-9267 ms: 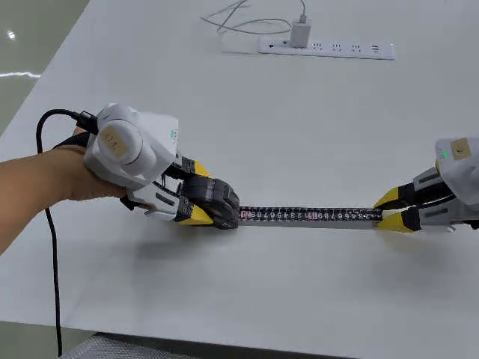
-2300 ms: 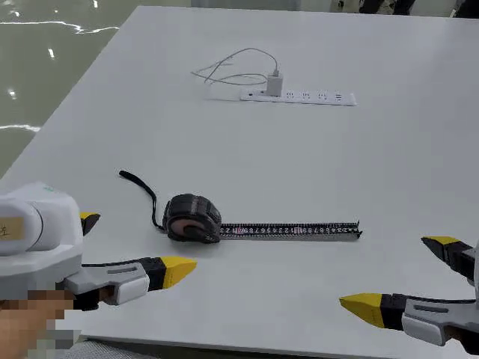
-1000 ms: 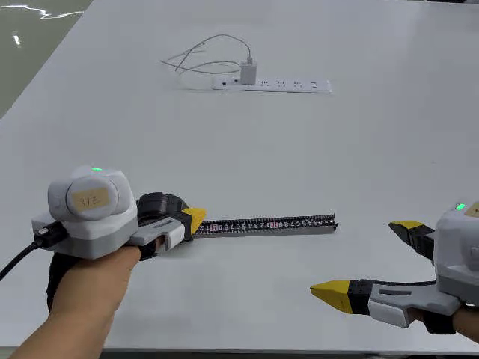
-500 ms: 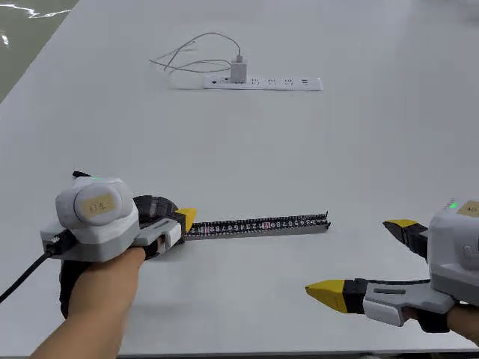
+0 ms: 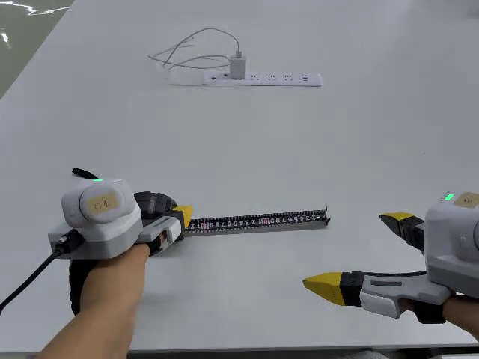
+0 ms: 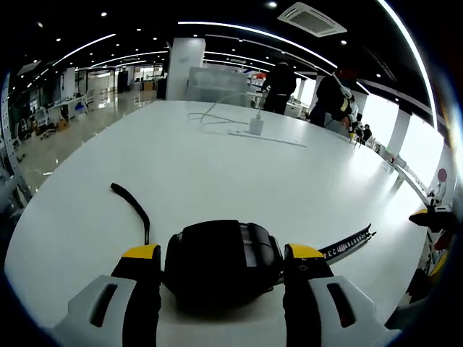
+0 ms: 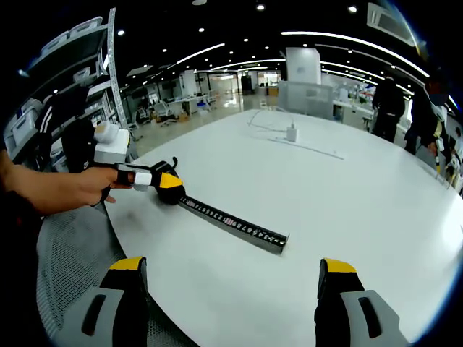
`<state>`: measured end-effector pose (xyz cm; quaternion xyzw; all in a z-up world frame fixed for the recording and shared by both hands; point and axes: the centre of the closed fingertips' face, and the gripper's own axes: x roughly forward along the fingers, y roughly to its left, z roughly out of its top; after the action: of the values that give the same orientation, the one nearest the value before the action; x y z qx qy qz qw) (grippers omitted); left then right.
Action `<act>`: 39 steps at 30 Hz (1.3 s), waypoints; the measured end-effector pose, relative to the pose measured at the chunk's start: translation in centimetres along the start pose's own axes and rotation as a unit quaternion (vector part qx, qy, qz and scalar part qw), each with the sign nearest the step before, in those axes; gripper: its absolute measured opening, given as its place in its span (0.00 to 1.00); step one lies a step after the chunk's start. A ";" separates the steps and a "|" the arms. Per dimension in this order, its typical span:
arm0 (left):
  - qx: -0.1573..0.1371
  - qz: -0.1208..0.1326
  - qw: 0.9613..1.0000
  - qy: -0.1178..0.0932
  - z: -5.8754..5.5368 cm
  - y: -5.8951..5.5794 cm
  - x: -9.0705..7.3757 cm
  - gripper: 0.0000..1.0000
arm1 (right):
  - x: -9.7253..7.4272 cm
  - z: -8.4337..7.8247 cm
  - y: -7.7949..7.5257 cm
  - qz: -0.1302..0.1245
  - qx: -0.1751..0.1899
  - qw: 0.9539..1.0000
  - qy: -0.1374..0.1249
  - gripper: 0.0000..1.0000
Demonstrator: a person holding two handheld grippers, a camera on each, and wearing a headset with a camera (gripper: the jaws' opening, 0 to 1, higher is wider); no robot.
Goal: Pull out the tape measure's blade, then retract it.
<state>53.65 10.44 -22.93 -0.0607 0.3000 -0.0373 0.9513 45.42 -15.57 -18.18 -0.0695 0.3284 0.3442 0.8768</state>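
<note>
The black tape measure case lies on the white table, its blade drawn out to the right and lying flat. My left gripper is shut on the case, with a yellow-tipped jaw on each side of it. In the left gripper view the case sits between the fingers, and the blade runs off to the right. My right gripper hovers open to the right of the blade's end, apart from it. The right gripper view shows the blade ahead of that open gripper.
A white power strip with a charger and a loose cable lies at the far side of the table. The case's black wrist strap trails off to the left. People stand beyond the table.
Since 2.3 s ago my left gripper has come in from the left and shut on the case. The blade stays drawn out. The right gripper has stayed open and barely moved.
</note>
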 end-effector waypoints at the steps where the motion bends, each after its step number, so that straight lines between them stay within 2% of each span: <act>1: 0.000 0.000 1.000 0.002 -0.1 0.0 0.0 0.65 | 0.0 0.0 0.0 0.000 0.000 1.000 0.000 0.97; 19: -0.007 0.002 1.000 -0.004 -0.1 -0.1 -0.2 0.62 | 0.6 0.4 0.0 0.007 -0.002 1.000 -0.001 0.96; 23: -0.007 0.001 1.000 -0.005 -0.1 -0.1 -0.1 0.62 | 1.1 0.2 -0.2 0.016 -0.010 1.000 0.003 0.94; 27: -0.007 0.001 1.000 -0.005 -0.1 -0.1 -0.1 0.62 | 1.7 0.1 -0.4 0.036 -0.031 0.999 0.007 0.88; 31: -0.008 0.001 1.000 -0.003 -0.1 -0.1 -0.1 0.62 | 2.4 0.1 -1.9 0.028 -0.037 0.999 0.009 0.86; 39: -0.009 0.001 1.000 -0.002 -0.2 -0.1 0.0 0.62 | 3.8 -0.4 -4.1 0.035 -0.053 0.998 0.023 0.81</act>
<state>53.52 10.38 -23.03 -0.0687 0.2988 -0.0341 0.9512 49.94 -16.64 -21.25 -0.1127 0.3319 0.3899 0.8515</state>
